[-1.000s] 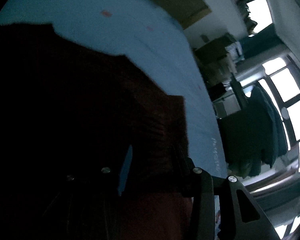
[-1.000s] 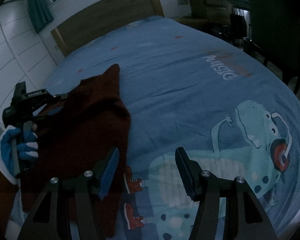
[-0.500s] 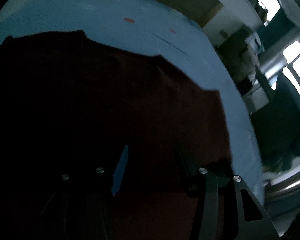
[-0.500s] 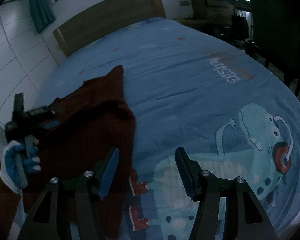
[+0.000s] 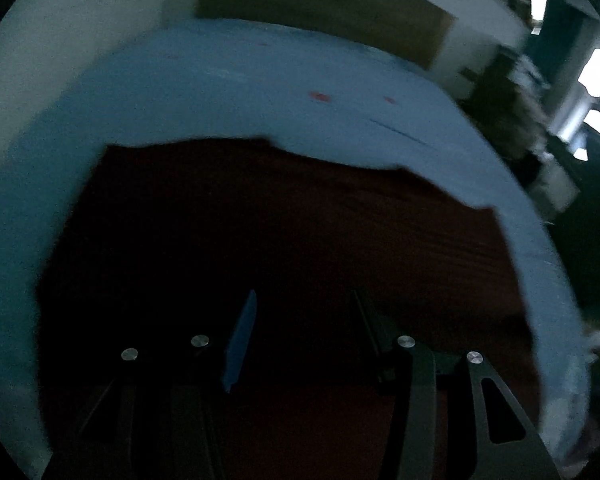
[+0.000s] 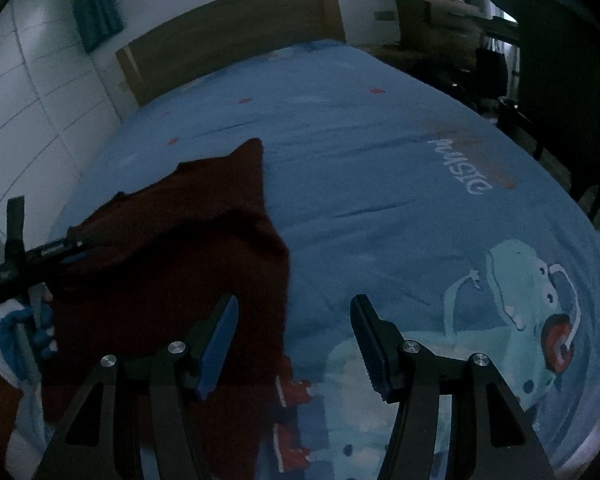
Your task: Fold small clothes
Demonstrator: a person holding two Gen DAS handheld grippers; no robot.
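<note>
Blue cartoon-print bed (image 5: pixel 260 92) fills the left wrist view, where the left tongs (image 5: pixel 304 340), jaws just widened and gripping nothing, hover over the dark red garment (image 5: pixel 300 220). Right wrist view: the right tongs (image 6: pixel 294 340), parted and empty, sit just right of the garment's (image 6: pixel 172 264) edge, the left tongs nearer.

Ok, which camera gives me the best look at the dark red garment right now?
The right wrist view: the dark red garment shows against the blue bedcover, with its folded edge and pointed far corner visible. The left wrist view is blurred and dark, showing only the top edge of the cloth under the left tool.
</note>
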